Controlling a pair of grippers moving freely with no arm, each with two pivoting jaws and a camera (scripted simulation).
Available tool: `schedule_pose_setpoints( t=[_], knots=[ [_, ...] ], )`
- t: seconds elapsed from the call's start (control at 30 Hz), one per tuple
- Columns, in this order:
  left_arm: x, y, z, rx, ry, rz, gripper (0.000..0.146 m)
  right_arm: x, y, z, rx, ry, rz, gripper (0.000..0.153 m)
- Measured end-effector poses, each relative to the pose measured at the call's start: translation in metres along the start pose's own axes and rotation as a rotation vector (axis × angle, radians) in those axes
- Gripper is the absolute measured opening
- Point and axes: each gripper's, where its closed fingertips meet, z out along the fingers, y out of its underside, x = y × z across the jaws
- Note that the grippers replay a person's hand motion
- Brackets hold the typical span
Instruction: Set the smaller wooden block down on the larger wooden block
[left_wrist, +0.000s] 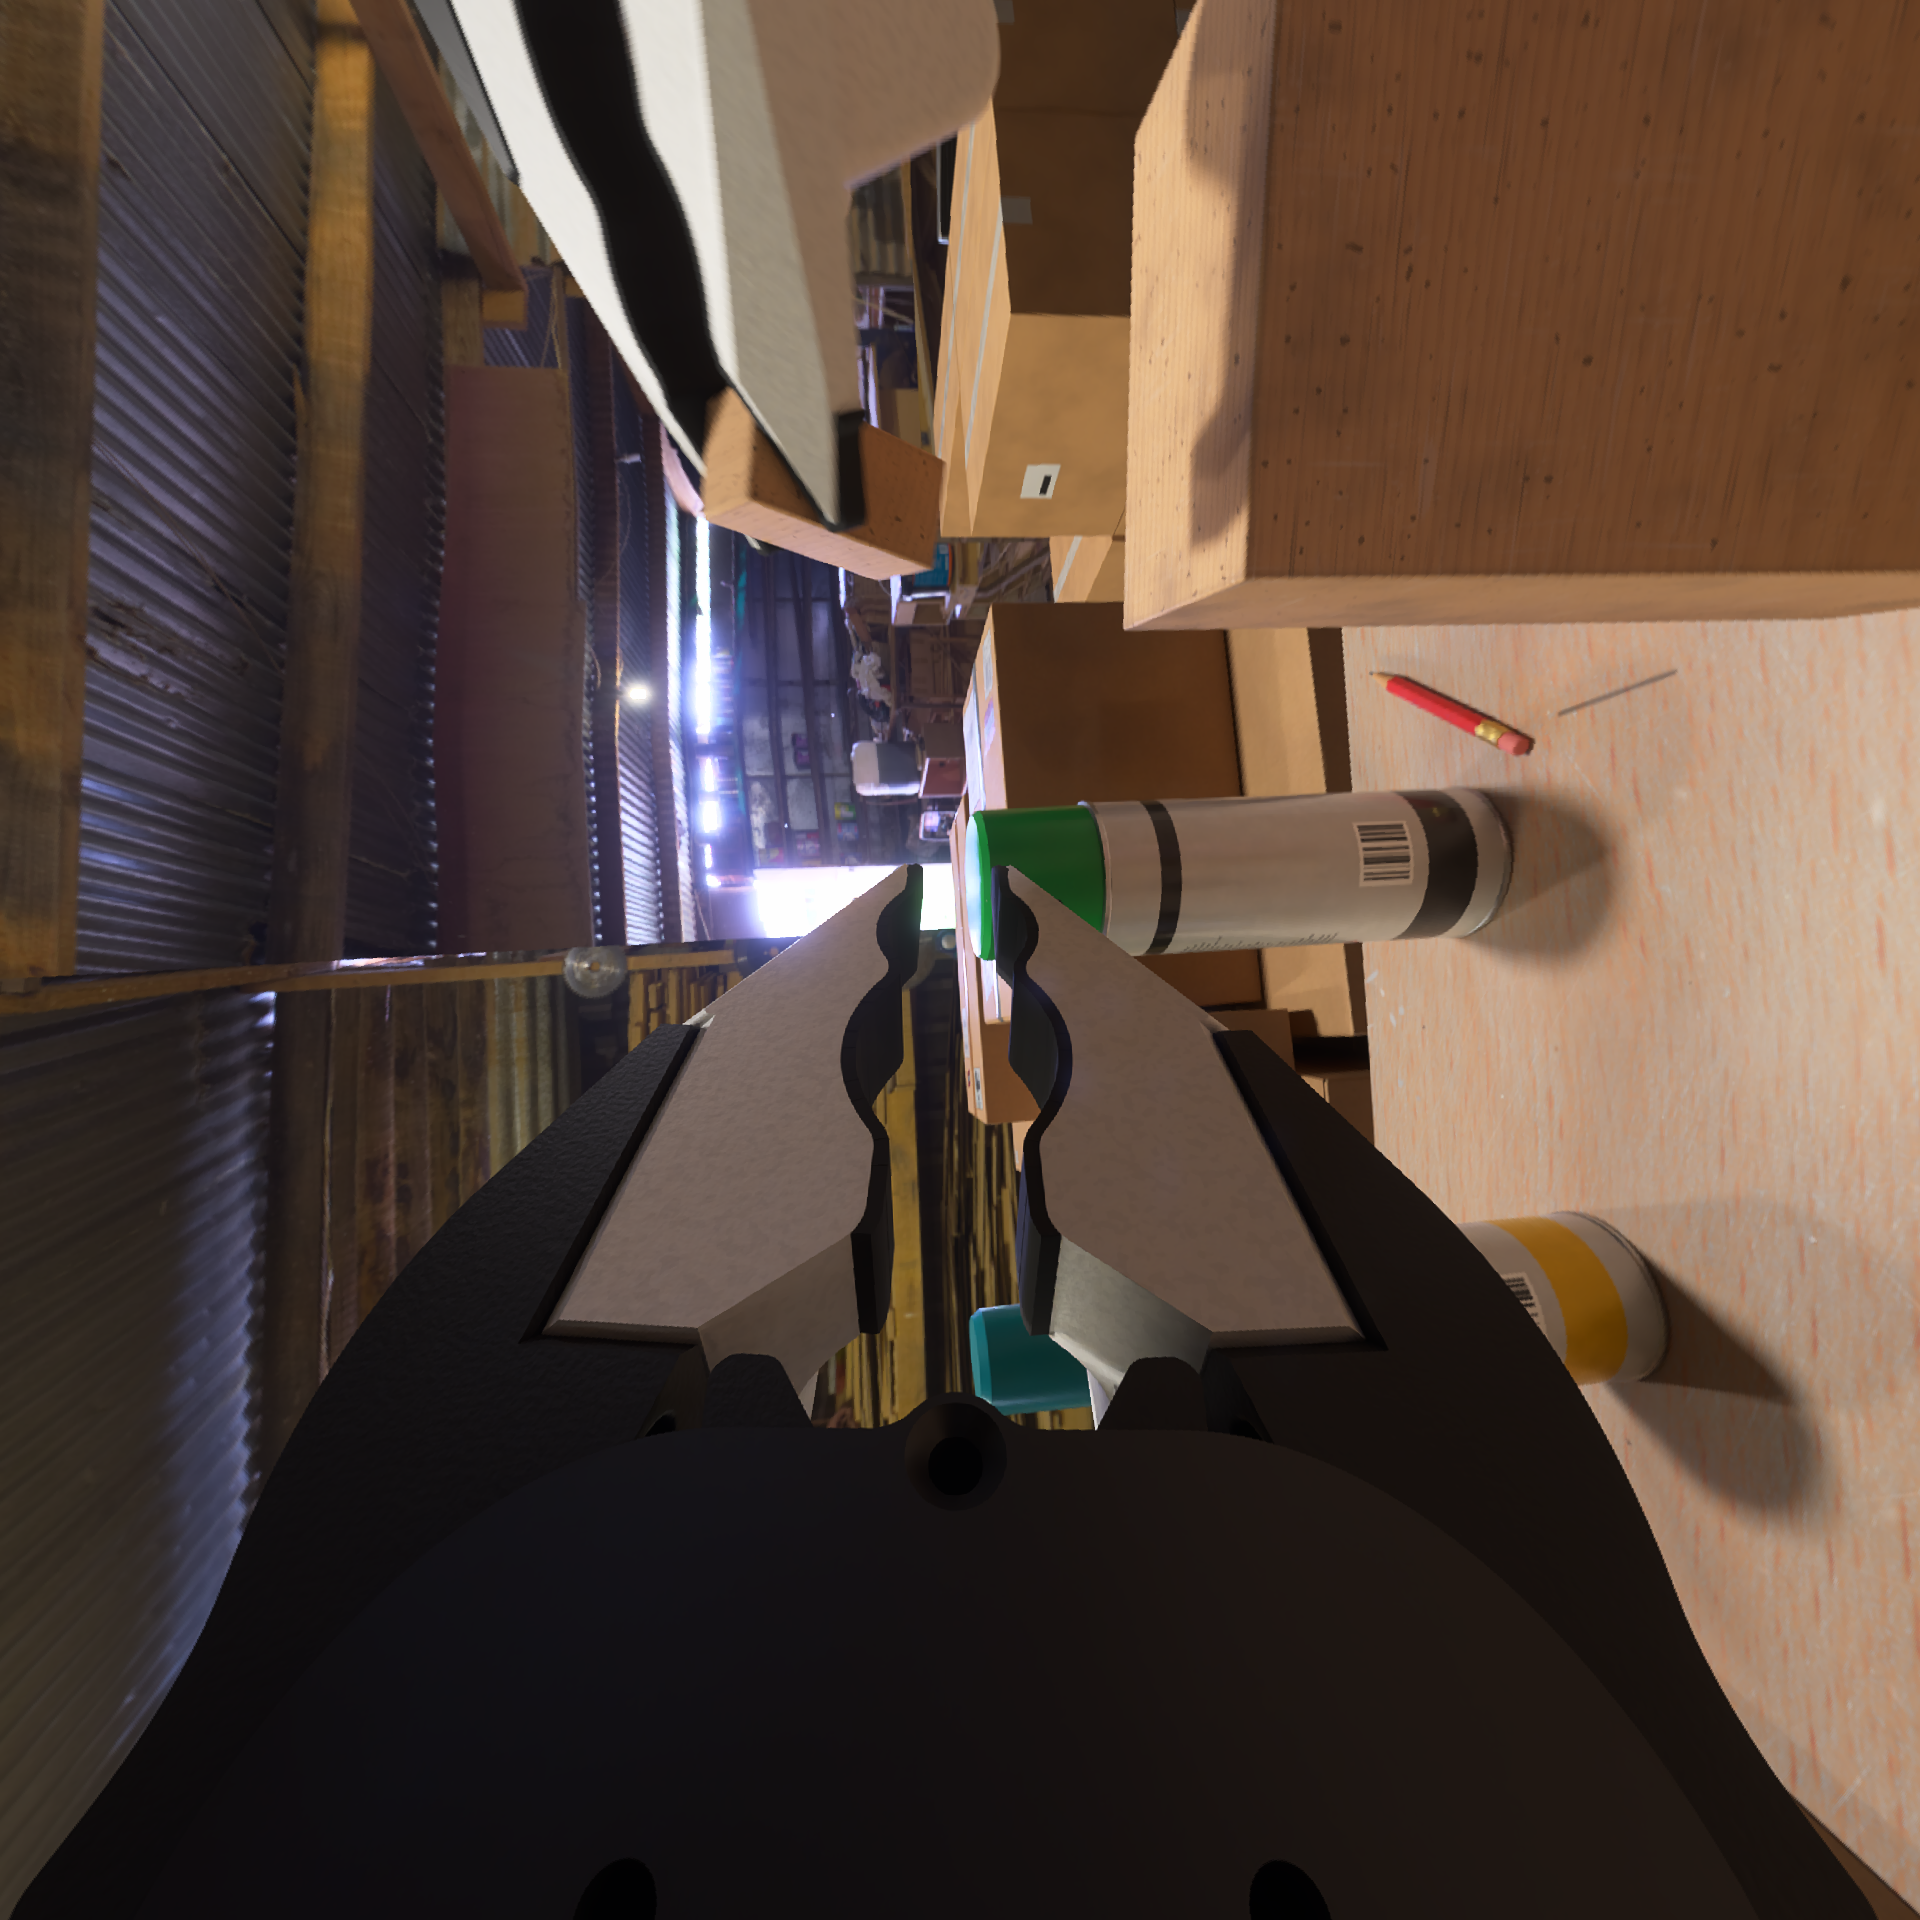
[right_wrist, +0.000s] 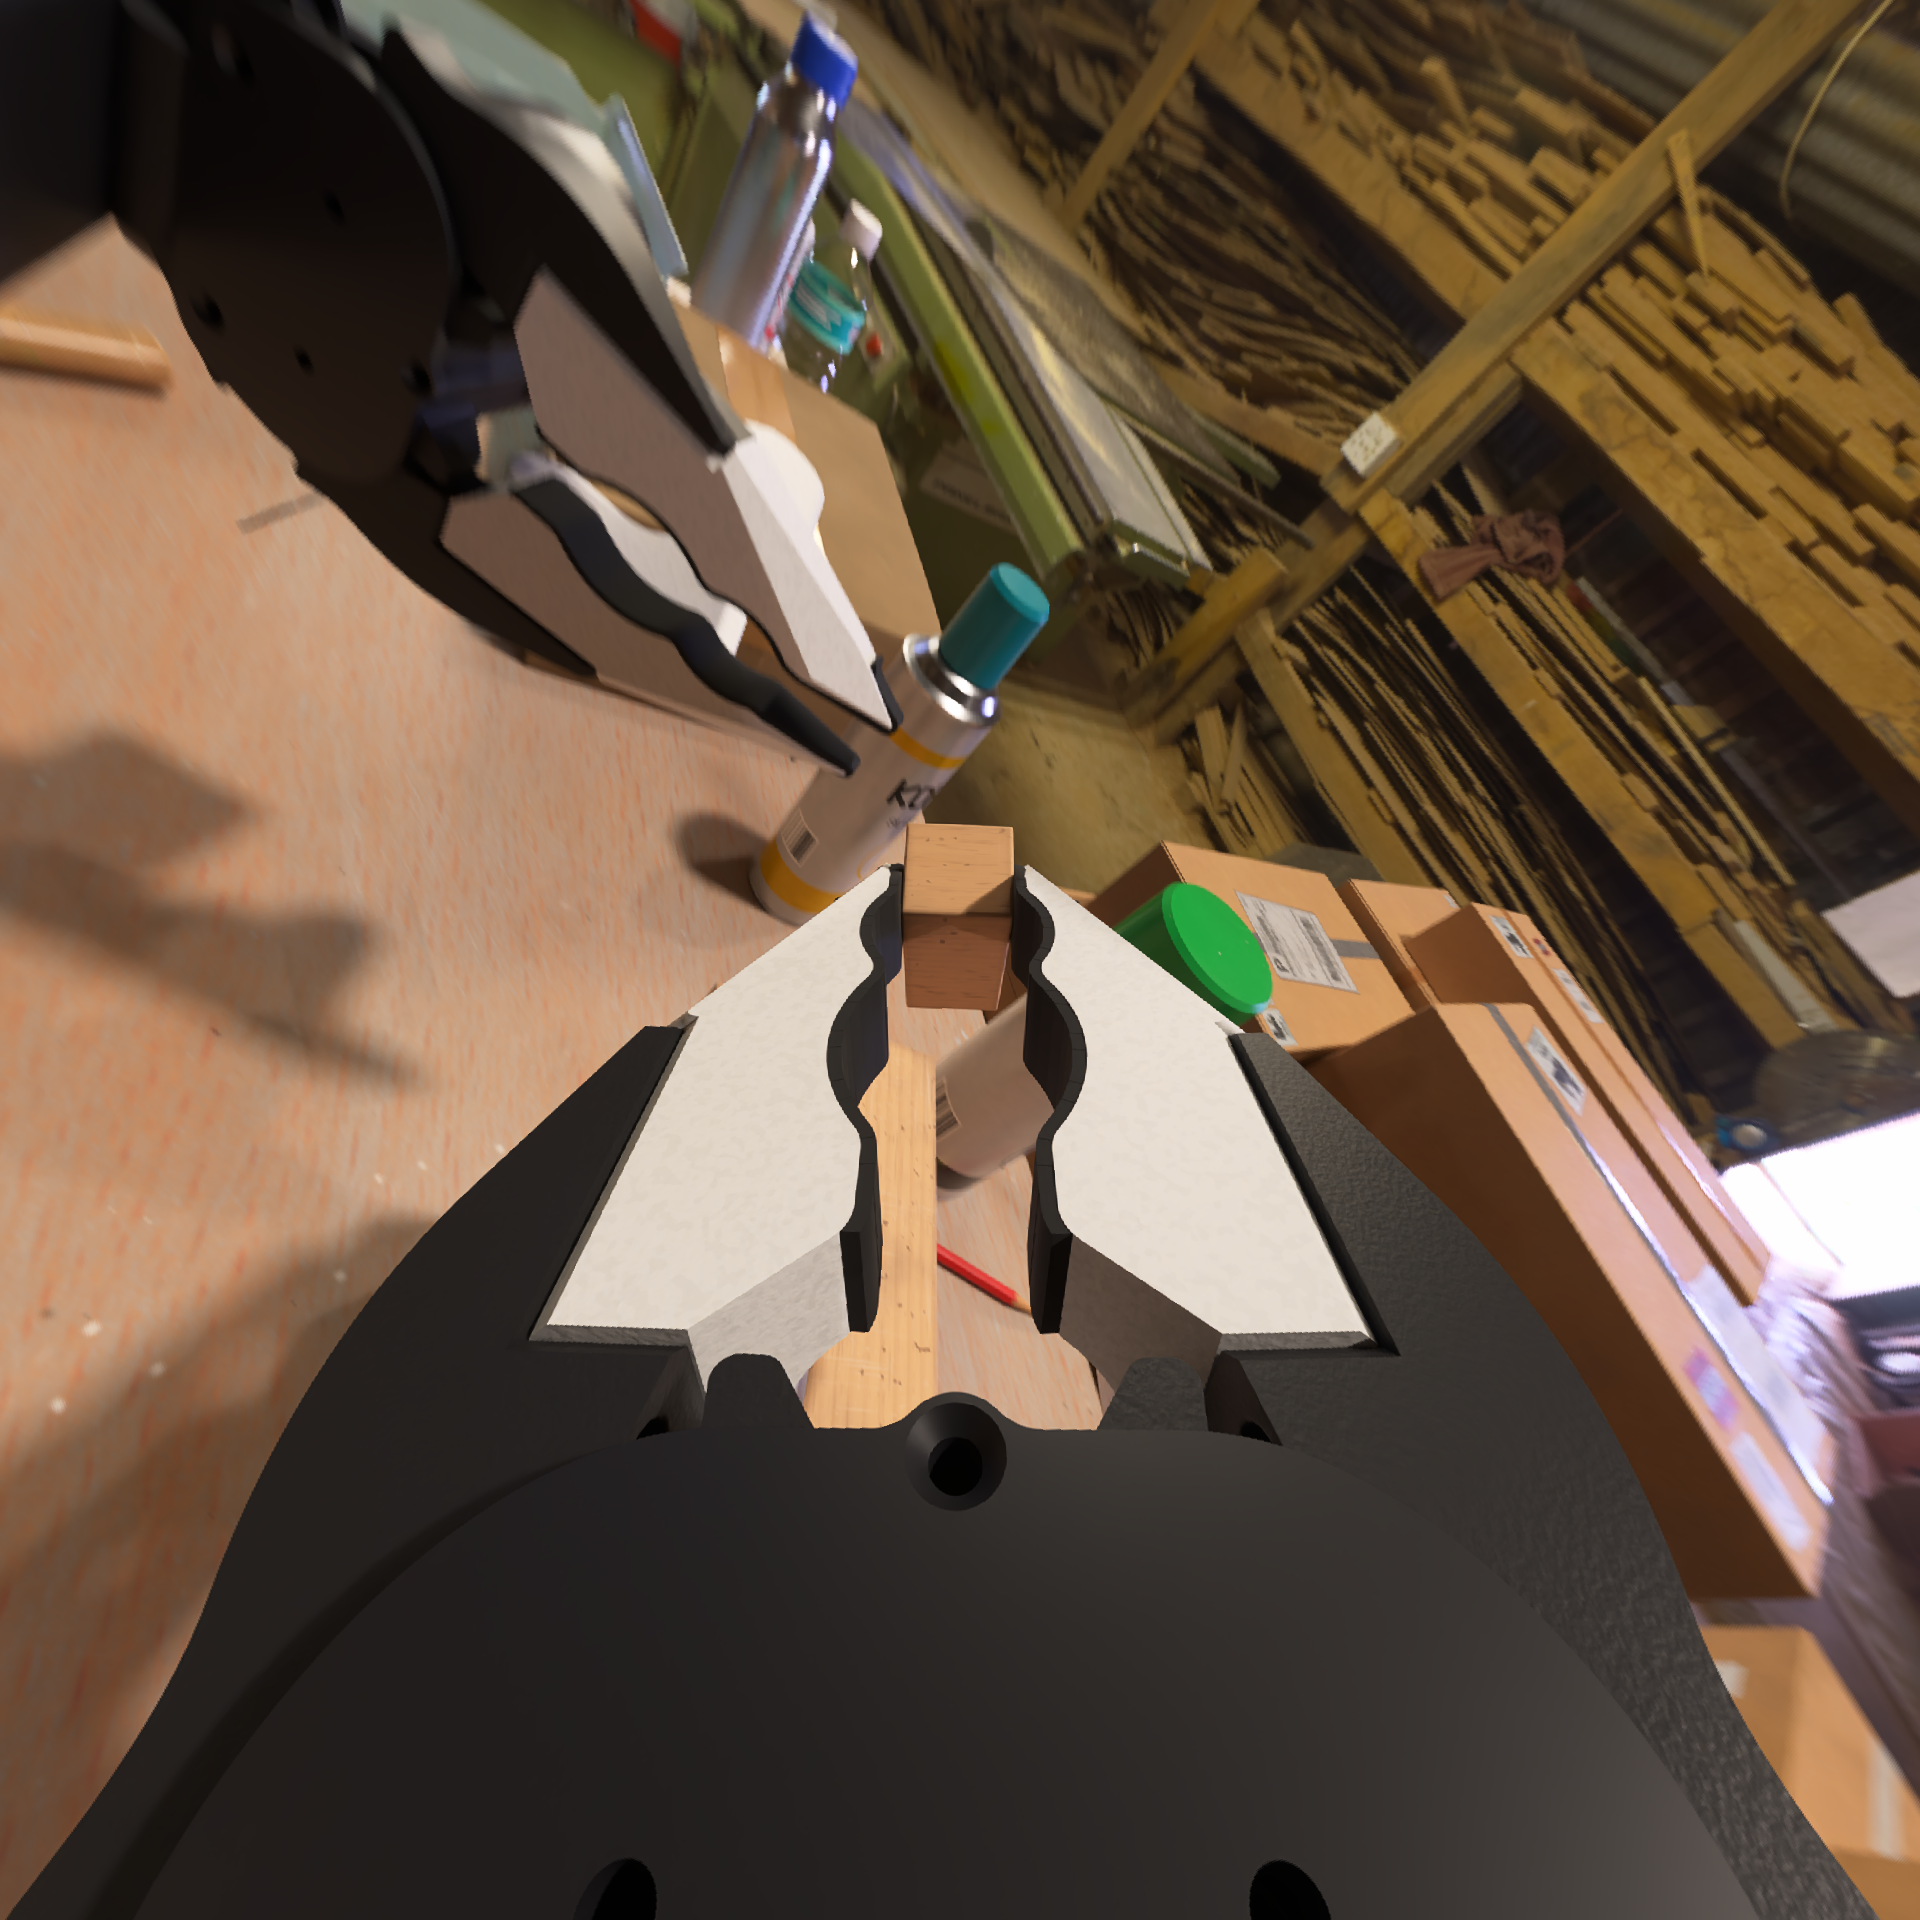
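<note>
While right tongs (right_wrist: 956, 883) grip smaller wooden block (right_wrist: 956, 914)

Larger wooden block (left_wrist: 1558, 312): running off the left wrist view at twelve and three o'clock; in the right wrist view only a strip is showing between the fingers, the rest lying behind the right gripper (right_wrist: 956, 883).

Yellow-banded can (left_wrist: 1579, 1299): mostly sitting behind the left gripper (left_wrist: 956, 883), teal cap peeking out low between the fingers.

Green-capped can (right_wrist: 1195, 956): body largely hiding behind the right gripper's finger.

Smaller wooden block (right_wrist: 956, 914): side faces lying covered by the fingertips.

Red pencil (right_wrist: 977, 1273): only a short length showing.

Cardboard boxes (right_wrist: 1558, 1195): blurring toward four o'clock, labels too small to make out.

Blue-capped bottle (right_wrist: 779, 166): blurring at eleven o'clock.
</note>
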Motion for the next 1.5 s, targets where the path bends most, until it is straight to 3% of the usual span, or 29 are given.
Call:
schedule_pose_setpoints(
  t=[0.13, 0.27, 0.97, 1.5],
  knots=[
    [0.000, 0.008, 0.002, -0.044, -0.008, 0.024, 0.013, 0.002, -0.006, -0.009, 0.099, -0.077, 0.179, 0.020],
    [-0.001, 0.012, 0.002, -0.069, -0.020, 0.047, 0.013, 0.007, 0.008, -0.010, 0.048, -0.082, 0.287, 0.020],
    [0.015, -0.006, 0.011, -0.020, 0.054, 0.084, 0.013, -0.019, 0.050, -0.013, -0.170, -0.220, 0.348, 0.020],
    [0.019, -0.008, 0.014, -0.015, 0.077, 0.078, 0.013, -0.017, 0.055, -0.012, -0.189, -0.210, 0.395, 0.020]
  ],
)
